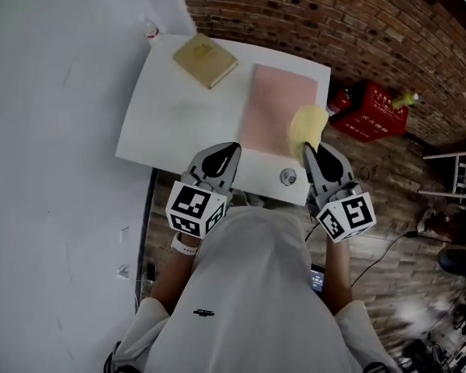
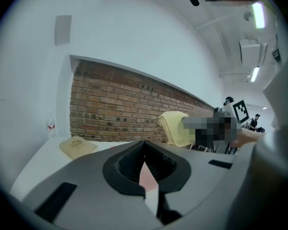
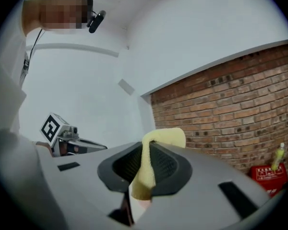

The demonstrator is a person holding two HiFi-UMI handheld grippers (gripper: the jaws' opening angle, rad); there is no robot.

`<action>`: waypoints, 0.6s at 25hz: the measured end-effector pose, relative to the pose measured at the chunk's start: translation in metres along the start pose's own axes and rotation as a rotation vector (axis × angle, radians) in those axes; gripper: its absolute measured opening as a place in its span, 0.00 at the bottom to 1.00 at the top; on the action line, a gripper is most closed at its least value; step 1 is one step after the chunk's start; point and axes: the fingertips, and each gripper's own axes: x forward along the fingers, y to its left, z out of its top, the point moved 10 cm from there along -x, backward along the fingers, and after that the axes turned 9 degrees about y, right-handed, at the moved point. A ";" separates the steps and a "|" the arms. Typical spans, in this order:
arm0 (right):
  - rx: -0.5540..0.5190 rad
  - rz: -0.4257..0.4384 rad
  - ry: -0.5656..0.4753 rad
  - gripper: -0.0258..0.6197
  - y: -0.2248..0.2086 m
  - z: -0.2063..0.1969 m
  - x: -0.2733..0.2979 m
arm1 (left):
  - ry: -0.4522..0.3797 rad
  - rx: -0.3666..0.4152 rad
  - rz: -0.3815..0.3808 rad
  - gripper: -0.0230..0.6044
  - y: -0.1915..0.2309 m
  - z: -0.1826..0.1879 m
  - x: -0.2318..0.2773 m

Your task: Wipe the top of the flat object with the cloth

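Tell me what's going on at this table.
A person holds a gripper in each hand over a white table. The right gripper is shut on a yellow cloth, held at the near right corner of a flat pink mat. The left gripper, shut and empty, hovers nearby. A tan book lies farther back.

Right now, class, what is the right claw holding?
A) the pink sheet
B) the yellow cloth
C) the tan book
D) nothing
B: the right gripper view shows the right claw shut on the yellow cloth, which sticks up from between its jaws.
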 end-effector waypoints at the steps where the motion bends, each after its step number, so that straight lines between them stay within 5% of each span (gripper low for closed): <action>1: 0.008 -0.026 -0.012 0.11 0.000 0.001 -0.006 | 0.000 0.001 -0.011 0.07 -0.002 0.000 -0.001; 8: 0.000 -0.130 -0.041 0.11 0.002 0.005 -0.043 | 0.004 0.022 -0.030 0.07 -0.015 -0.002 -0.008; 15: 0.030 -0.265 0.034 0.10 -0.007 -0.011 -0.051 | -0.009 0.028 -0.017 0.07 -0.018 0.004 -0.012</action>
